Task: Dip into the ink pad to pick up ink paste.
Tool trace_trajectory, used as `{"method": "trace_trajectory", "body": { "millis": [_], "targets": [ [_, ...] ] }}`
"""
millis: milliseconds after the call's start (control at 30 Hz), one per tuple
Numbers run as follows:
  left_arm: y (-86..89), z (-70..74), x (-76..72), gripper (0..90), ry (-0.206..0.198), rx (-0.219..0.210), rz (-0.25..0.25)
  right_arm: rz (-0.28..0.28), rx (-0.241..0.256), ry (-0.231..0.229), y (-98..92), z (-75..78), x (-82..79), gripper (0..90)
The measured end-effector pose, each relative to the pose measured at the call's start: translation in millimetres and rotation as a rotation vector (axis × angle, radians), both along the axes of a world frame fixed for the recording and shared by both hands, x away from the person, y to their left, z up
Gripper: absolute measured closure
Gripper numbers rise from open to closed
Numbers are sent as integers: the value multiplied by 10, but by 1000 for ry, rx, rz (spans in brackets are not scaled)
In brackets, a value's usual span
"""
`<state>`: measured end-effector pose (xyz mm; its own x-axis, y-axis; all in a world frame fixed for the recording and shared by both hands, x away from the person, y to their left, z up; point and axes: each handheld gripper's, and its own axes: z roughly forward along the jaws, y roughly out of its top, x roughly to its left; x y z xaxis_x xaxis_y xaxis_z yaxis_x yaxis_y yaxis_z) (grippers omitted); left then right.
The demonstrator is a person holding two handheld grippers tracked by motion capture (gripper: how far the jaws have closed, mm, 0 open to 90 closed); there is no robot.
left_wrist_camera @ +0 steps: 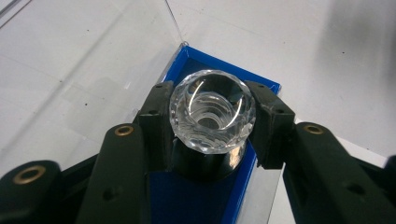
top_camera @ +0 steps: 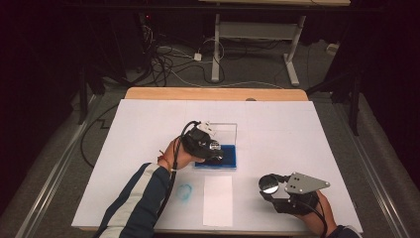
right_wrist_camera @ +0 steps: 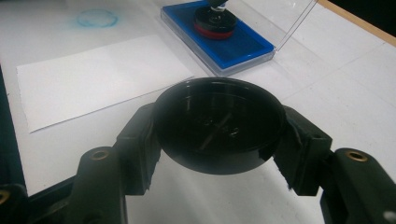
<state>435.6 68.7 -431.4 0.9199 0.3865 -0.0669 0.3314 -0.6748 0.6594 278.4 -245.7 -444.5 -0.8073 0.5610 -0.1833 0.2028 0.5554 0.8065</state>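
Left gripper (left_wrist_camera: 212,126) clamped on the faceted clear knob (left_wrist_camera: 212,111) of a stamp, jaws pressed against both sides of it. Stamp's dark base (right_wrist_camera: 215,21) stood pressed down on the blue ink pad (right_wrist_camera: 233,44), inside the open clear case (top_camera: 225,131) near the middle of the table (top_camera: 297,129). Right gripper (right_wrist_camera: 218,128) closed around a round black cap (right_wrist_camera: 219,126), jaws spread fairly wide to hug its rim, cap held just above the tabletop, well apart from the pad, toward the near right corner. Between the two, nearer the front edge, lay a white sheet of paper (top_camera: 218,199), with a faint blue ring mark (top_camera: 184,192) just beside it to the left.
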Motion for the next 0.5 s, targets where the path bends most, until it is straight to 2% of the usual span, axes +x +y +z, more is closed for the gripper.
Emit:
{"method": "trace_trajectory", "body": {
  "millis": [500],
  "targets": [
    [-23,34,14,545,9,33,1,0,-6,1,4,-1,2,386]
  ]
}}
